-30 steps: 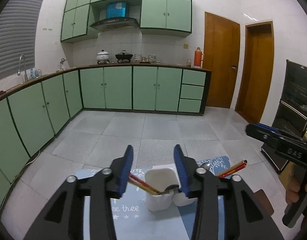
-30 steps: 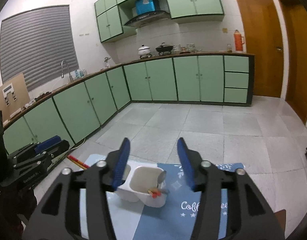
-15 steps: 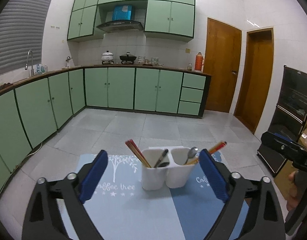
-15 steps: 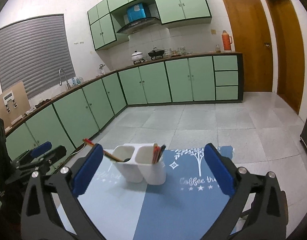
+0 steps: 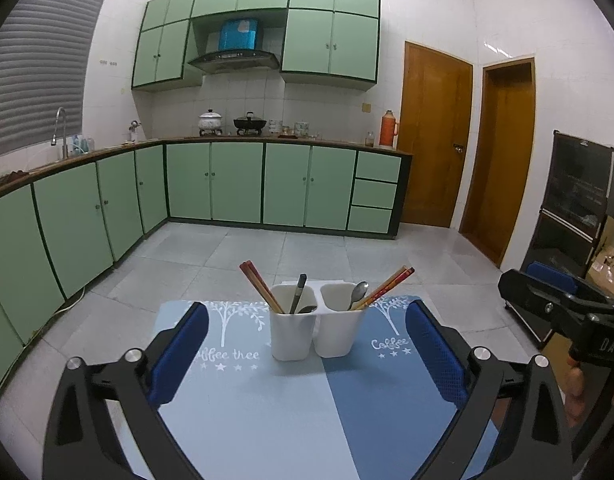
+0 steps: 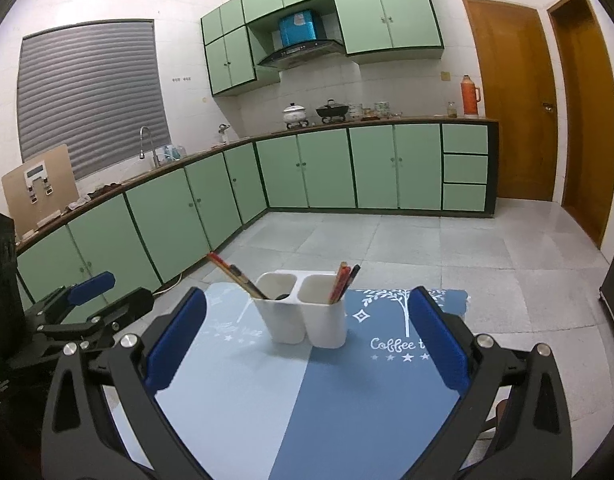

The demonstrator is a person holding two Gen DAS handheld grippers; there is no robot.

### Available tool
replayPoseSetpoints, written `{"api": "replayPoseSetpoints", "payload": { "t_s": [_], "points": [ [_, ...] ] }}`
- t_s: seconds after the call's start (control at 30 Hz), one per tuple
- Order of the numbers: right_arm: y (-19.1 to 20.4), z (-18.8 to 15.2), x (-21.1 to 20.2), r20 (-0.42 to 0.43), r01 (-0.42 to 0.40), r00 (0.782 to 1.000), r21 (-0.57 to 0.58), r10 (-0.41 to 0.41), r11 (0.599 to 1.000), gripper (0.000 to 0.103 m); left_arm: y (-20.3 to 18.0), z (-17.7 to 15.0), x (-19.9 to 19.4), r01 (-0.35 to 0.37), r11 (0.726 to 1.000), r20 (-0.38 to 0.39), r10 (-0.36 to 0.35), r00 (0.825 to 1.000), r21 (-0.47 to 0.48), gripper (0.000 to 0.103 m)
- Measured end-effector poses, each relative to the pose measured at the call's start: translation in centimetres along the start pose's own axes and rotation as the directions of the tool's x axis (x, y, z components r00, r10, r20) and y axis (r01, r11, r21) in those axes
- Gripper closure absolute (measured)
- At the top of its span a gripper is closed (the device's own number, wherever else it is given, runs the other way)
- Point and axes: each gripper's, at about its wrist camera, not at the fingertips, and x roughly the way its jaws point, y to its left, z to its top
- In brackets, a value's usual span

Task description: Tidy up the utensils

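A kitchen with pale green cabinet doors (image 5: 235,180) runs along the far walls, with two brown wooden doors (image 5: 435,132) to the right of it and grey floor tiles below. Nearer, a two-tone blue placemat (image 5: 267,412) printed with white trees and the words "Coffee tree" lies flat, light blue on its left half and darker blue on its right.

The left gripper (image 5: 307,352), black with blue pads, has just been opening and now stands wide apart, with nothing between its fingers. The right gripper (image 6: 307,344) matches it: jaws just spread, fully apart and holding nothing. Each gripper also shows at the edge of the other's view, and a hand (image 5: 579,384) grips the right one's handle.

The white plastic two-compartment utensil holder (image 5: 317,328) stands upright on the mat, ahead of both grippers and touching neither. In the left wrist view, its left compartment holds reddish-brown wooden chopsticks (image 5: 261,286) leaning left and a dark-handled utensil (image 5: 299,292); its right compartment holds a metal spoon (image 5: 358,294) and a second pair of red-tipped chopsticks (image 5: 387,286) leaning right
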Motion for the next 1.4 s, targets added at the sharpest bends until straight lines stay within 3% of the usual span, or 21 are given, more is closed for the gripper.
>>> {"api": "replayPoseSetpoints", "payload": {
  "t_s": [0.57,1.4],
  "points": [
    [1.4,-0.1,-2.2,0.015,0.002,1.000,-0.039,-0.002,0.999,0.005,-0.8,-0.2,-3.1,-0.024,1.000,0.025,0.023,0.999,0.016,0.006],
    [1.9,-0.5,-2.3,0.017,0.011,1.000,-0.062,-0.010,0.998,0.005,-1.3,-0.4,-4.1,-0.054,0.997,0.034,0.052,0.998,0.046,0.006]
  ]
}}
